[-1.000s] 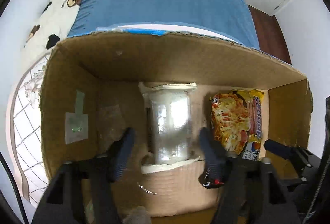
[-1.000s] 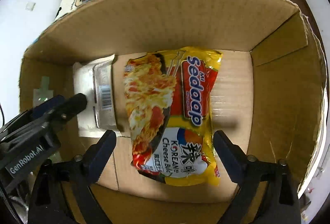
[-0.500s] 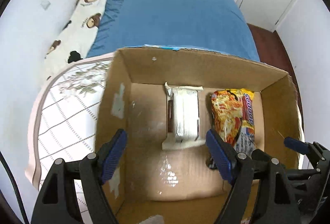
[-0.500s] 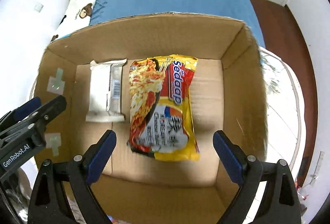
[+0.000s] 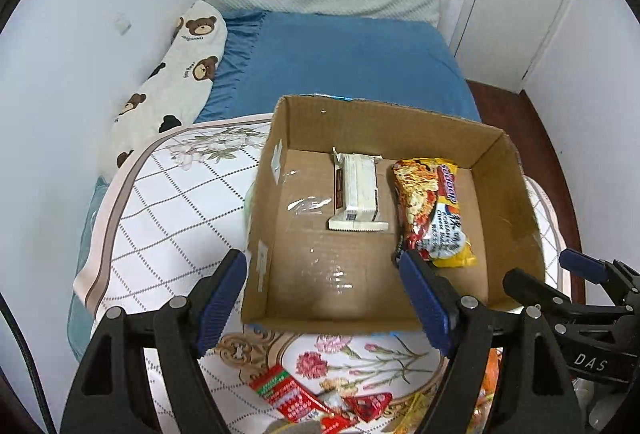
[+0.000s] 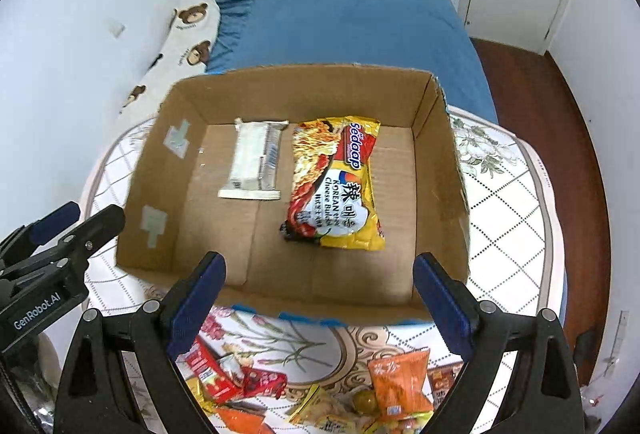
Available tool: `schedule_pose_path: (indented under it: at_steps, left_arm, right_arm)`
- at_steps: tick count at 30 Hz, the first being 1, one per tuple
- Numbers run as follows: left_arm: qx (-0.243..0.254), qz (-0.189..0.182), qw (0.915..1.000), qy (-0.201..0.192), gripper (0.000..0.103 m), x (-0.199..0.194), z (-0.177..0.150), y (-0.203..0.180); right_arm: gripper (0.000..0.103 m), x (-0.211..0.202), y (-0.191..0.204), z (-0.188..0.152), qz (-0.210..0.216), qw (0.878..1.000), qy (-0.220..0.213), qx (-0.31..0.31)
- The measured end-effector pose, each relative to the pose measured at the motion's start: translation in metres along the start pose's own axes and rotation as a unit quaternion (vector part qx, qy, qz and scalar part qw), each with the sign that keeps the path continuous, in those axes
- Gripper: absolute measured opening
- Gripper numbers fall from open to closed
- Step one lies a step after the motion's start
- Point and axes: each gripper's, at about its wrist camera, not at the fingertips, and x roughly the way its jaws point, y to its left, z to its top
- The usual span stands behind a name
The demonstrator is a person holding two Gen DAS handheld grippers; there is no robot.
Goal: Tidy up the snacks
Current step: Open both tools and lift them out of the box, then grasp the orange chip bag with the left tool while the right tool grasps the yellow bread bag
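Observation:
A cardboard box [image 5: 264, 218] [image 6: 440, 154] stands open on a patterned round table. Inside lie a white wrapped snack pack [image 5: 360, 192] [image 6: 254, 162] and a yellow-red Sedaap noodle packet [image 5: 434, 212] [image 6: 336, 182], side by side. My left gripper [image 5: 324, 298] is open and empty above the box's near edge. My right gripper [image 6: 320, 298] is open and empty above the box's near wall. Loose snack packets lie on the table in front of the box: red ones [image 5: 288, 394] [image 6: 224, 370] and an orange one [image 6: 400, 386].
The tablecloth [image 5: 168, 210] [image 6: 516, 218] has a grid and flower print. Behind the table is a bed with a blue sheet [image 5: 344, 62] and a bear-print pillow [image 5: 176, 74]. A white door [image 5: 516, 6] stands at the back right.
Both grippers have pulled back and up out of the box, away from the two packets. The table and the loose snacks at the front have come into view.

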Motion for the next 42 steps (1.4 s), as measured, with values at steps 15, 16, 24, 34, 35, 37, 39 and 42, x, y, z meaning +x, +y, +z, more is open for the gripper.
schedule_pose_path:
  at_steps: [15,16,24,34,35,37,39,42]
  left_arm:
    - [-0.008,-0.007,0.9999,0.004,0.078,-0.043,-0.077,-0.002]
    - [-0.006,-0.006,0.9998,0.016,0.078,-0.039,-0.088,-0.002]
    - [-0.03,-0.019,0.9843,0.173,0.078,0.029,-0.19,0.009]
    - [0.005,-0.028,0.9584,0.284,0.078,0.095,-0.286,-0.02]
    - [0.006,-0.024,0.9577,0.287,0.078,0.099,-0.289,-0.021]
    - [0.002,-0.025,0.9562,0.292,0.078,0.106,-0.295,-0.023]
    - [-0.002,-0.021,0.9551,0.295,0.078,0.113,-0.3,-0.024]
    - [-0.009,-0.016,0.9546,0.297,0.078,0.12,-0.307,-0.025]
  right_arm:
    - [0.097,-0.044,-0.01,-0.079,0.035,0.999,0.002,0.025]
    - [0.097,-0.04,-0.014,-0.087,0.033,0.999,0.01,0.028]
    - [0.097,0.025,-0.045,-0.173,0.03,0.992,0.116,0.043]
    - [0.097,0.097,0.003,-0.237,-0.04,0.961,0.194,-0.194]
    - [0.097,0.104,0.006,-0.241,-0.048,0.955,0.2,-0.214]
    - [0.097,0.121,0.013,-0.25,-0.065,0.941,0.212,-0.256]
    - [0.094,0.135,0.015,-0.256,-0.075,0.934,0.224,-0.27]
    - [0.077,0.147,0.009,-0.259,-0.096,0.936,0.228,-0.251]
